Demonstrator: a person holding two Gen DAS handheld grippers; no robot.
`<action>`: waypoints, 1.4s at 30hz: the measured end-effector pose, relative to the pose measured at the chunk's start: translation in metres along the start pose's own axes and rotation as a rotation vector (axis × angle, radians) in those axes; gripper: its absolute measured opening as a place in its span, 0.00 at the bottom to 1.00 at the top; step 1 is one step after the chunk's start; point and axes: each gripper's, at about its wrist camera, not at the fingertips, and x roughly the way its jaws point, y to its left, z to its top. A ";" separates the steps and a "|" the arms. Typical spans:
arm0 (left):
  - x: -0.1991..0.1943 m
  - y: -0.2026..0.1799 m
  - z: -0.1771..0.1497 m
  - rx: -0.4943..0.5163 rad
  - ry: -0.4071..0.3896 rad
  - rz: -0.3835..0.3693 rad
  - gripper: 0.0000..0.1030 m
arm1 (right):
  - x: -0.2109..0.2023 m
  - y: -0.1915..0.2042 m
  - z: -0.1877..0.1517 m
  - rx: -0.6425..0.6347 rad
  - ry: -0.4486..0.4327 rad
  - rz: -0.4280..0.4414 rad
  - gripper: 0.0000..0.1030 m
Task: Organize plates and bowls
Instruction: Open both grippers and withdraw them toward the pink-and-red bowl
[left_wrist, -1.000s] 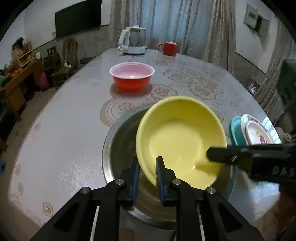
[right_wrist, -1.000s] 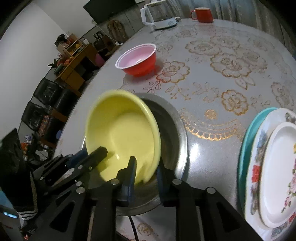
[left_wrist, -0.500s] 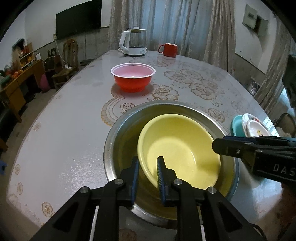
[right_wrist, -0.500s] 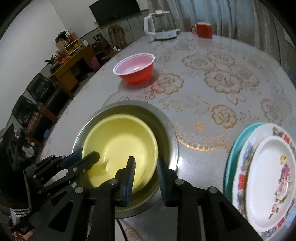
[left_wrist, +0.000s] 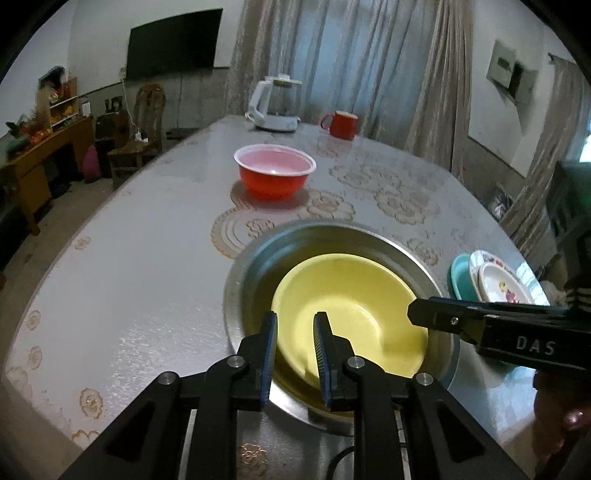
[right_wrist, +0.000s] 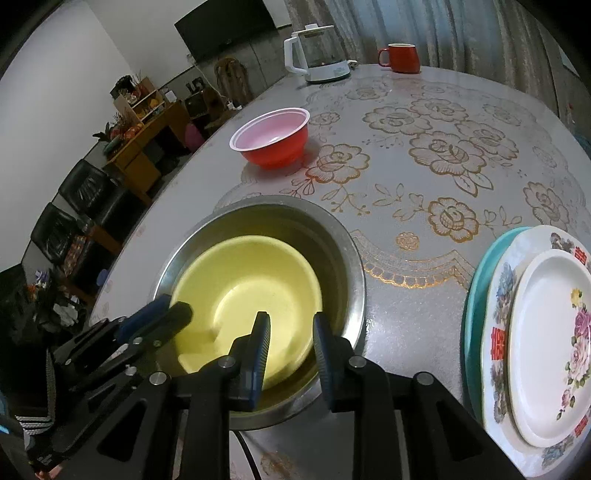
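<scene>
A yellow bowl (left_wrist: 351, 310) (right_wrist: 247, 295) lies inside a large steel bowl (left_wrist: 258, 266) (right_wrist: 351, 258) near the table's front edge. My left gripper (left_wrist: 295, 325) is open, its fingers straddling the yellow bowl's near rim with a gap on each side. My right gripper (right_wrist: 290, 330) is open over the yellow bowl's right rim. A red bowl (left_wrist: 275, 177) (right_wrist: 275, 140) with a pink inside stands farther back. A stack of plates (right_wrist: 535, 339) (left_wrist: 495, 280), teal at the bottom and flowered white on top, lies at the right.
A white kettle (left_wrist: 275, 107) (right_wrist: 317, 55) and a red mug (left_wrist: 341, 124) (right_wrist: 400, 57) stand at the table's far end. Chairs and a wooden shelf are off the table's left side. The tablecloth (right_wrist: 443, 155) has gold flowers.
The yellow bowl went from tilted and lifted to lying flat inside the steel bowl. Both grippers opened off its rim and drew back slightly.
</scene>
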 end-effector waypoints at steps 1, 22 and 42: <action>-0.003 0.002 0.000 -0.007 -0.011 0.002 0.20 | 0.000 -0.001 0.000 0.003 -0.003 0.003 0.23; -0.011 0.014 -0.009 -0.047 -0.047 0.043 0.24 | 0.002 0.003 0.002 -0.041 -0.005 -0.013 0.23; 0.002 0.017 -0.010 -0.080 0.000 0.012 0.43 | -0.008 0.015 0.031 -0.138 -0.031 -0.062 0.24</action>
